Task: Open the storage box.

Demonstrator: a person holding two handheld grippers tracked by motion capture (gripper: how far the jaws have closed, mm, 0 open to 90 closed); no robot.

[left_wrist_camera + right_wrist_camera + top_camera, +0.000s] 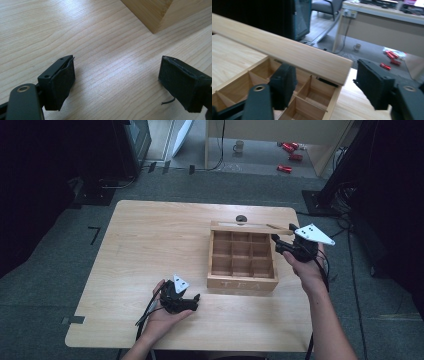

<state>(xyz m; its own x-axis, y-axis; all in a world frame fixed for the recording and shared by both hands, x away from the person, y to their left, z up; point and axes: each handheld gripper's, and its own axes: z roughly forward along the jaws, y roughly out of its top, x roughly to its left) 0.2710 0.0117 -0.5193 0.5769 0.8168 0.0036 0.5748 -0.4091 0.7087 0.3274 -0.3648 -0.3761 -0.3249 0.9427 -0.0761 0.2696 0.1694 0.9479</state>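
Lid step on the wooden tea box (242,282): the box sits right of centre on the table (150,250), its lid (287,56) up at the far side, and my right gripper (278,243) is at the lid's right end, jaws half open either side of the lid's edge, no firm pinch that I can make out. My left gripper (194,300) idles near the box's front left corner, wide open, empty. Next, I'd say: settle the jaws on that lid edge, then swing it on its hinge.

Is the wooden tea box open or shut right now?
Open. The tea box has its lid raised at the back, and its bare compartments are visible in the high view.
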